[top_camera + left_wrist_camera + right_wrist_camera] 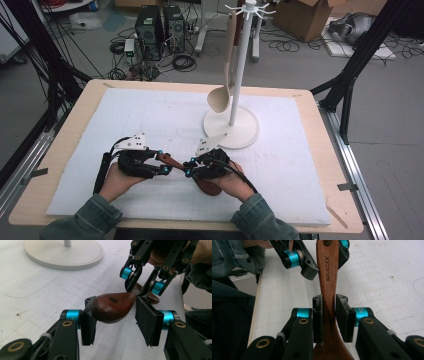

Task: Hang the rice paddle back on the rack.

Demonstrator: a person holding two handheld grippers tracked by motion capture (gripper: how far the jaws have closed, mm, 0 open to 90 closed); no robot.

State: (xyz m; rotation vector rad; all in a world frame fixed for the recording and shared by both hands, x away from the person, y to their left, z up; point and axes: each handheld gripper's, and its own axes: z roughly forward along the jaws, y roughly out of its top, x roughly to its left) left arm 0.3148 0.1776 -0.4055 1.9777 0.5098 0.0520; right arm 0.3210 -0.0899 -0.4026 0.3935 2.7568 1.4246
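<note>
Hidden and cut-off parts around the dark wooden spoon [329, 290]

In the right gripper view the spoon's bowl runs off the bottom edge and its handle end off the top. In the high view most of the handle is covered by the right gripper [192, 169] and left gripper [161, 162], and the bowl partly by the hand [227, 182]. In the left gripper view the stand's [65, 253] pole is cut off at the top edge.

spoon [172, 162] between left claw [167, 162] and right claw [189, 167] | stand [231, 125] behind | ladle [222, 90] hangs on stand
</note>
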